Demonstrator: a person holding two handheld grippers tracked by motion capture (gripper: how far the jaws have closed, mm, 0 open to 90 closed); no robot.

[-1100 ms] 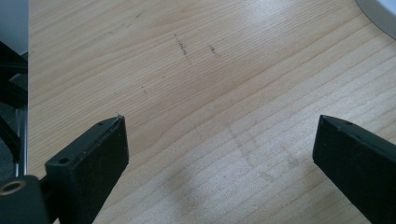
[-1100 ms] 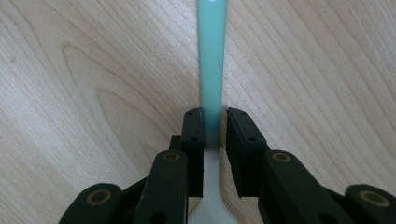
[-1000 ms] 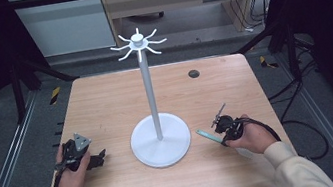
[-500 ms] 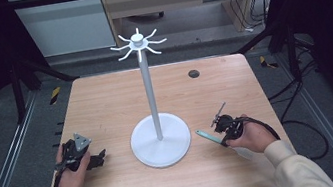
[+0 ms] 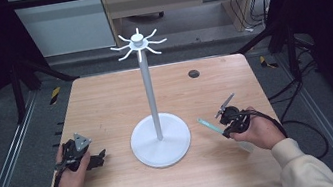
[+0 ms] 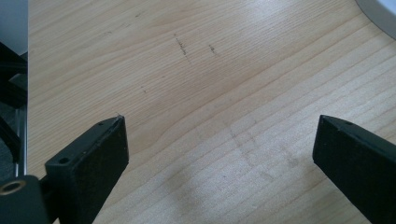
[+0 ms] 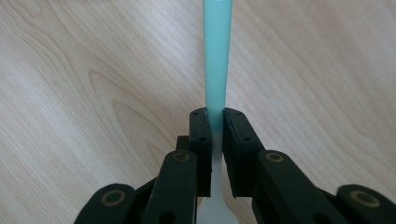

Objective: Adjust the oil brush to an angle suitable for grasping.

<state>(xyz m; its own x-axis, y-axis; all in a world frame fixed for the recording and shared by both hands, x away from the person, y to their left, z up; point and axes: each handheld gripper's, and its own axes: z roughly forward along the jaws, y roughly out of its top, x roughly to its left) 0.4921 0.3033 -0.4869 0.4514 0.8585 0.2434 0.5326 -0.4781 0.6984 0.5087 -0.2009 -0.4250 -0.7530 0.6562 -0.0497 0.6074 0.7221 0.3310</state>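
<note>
Right gripper (image 5: 222, 118) holds a teal stick (image 7: 215, 56) beside the white stand (image 5: 161, 145).

The stick is clamped between the closed right jaws and points out over the table (image 5: 105, 103), toward the base of the stand, just beside it. The left gripper (image 5: 98, 158) rests on the table at the other side of the stand, its jaws wide apart with bare wood between them.
</note>
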